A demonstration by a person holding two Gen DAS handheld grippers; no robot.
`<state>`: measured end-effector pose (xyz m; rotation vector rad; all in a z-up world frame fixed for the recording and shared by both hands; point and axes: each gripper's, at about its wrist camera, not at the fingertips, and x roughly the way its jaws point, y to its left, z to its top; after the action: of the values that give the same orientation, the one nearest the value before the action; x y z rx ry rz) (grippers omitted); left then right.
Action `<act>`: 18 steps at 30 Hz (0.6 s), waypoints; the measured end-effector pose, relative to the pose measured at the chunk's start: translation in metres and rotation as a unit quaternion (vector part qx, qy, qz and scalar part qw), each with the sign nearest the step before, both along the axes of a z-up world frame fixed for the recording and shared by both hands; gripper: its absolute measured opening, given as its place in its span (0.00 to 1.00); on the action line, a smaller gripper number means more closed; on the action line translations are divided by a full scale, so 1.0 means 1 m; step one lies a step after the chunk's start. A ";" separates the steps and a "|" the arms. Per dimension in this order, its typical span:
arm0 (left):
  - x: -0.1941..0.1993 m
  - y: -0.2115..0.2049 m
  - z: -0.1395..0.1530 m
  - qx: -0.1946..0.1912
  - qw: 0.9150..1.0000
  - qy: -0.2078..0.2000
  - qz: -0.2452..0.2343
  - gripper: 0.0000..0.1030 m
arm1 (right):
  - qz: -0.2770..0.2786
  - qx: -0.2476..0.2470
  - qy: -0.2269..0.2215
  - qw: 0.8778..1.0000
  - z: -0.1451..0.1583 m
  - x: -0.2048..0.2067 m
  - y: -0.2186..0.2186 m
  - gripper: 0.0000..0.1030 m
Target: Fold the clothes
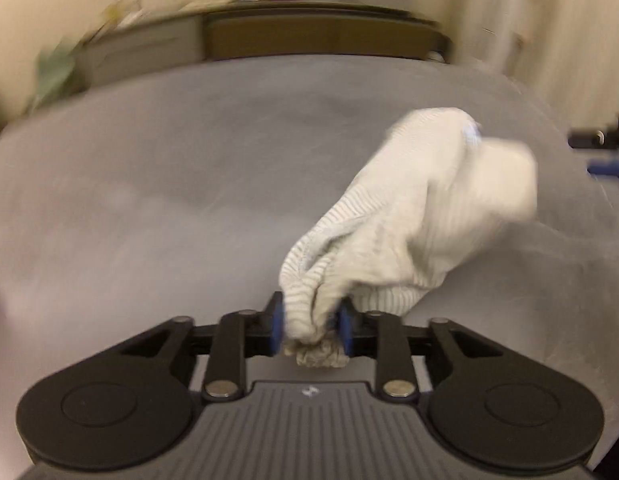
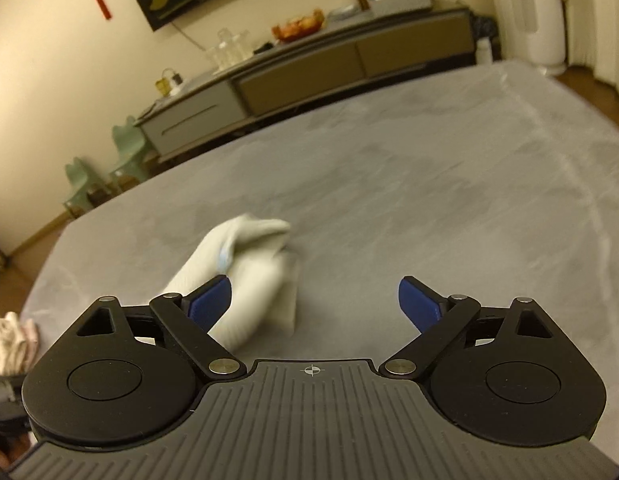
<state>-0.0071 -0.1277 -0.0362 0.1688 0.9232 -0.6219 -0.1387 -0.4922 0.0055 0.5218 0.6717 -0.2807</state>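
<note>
With the left hand-held gripper [image 1: 311, 326] pinching only a bunched edge of the white ribbed knit garment [image 1: 409, 216] mid-frame above the grey bed [image 1: 149, 200], and the right hand-held gripper [image 2: 315, 300] spread wide and empty, the cloth could slip free.

left gripper [image 1: 312, 326]: black linkage, blue pads | right gripper [image 2: 314, 300]: ribbed grey body, silver pivot screws, crosshair mark

Sock [image 1: 413, 216] lies on the bed [image 1: 189, 184], one end pinched in the left tool [image 1: 311, 326], the rest trailing toward the far right edge. Right tool [image 2: 315, 300] hangs over the bed, sock just left of it. Small pile of clothes [image 2: 11, 344] at the bed's near-left corner. Cabinet [image 2: 309, 64] stands beyond the far edge.
</note>
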 end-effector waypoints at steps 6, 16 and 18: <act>-0.001 0.043 -0.001 -0.100 0.990 0.068 0.068 0.73 | 0.011 0.019 0.010 1.000 -0.012 0.029 0.024 0.91; 0.030 0.030 -0.025 -0.185 0.956 0.180 0.139 0.70 | 0.013 0.051 0.025 0.998 -0.043 0.100 0.034 0.75; 0.036 0.020 -0.024 -0.161 0.963 0.169 0.135 0.36 | 0.014 0.057 0.027 0.998 -0.050 0.114 0.036 0.50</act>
<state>0.0286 -0.1077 -0.0601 -0.3614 1.1354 -0.5443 -0.0250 -0.4566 -0.0440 0.6149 0.7507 -0.2326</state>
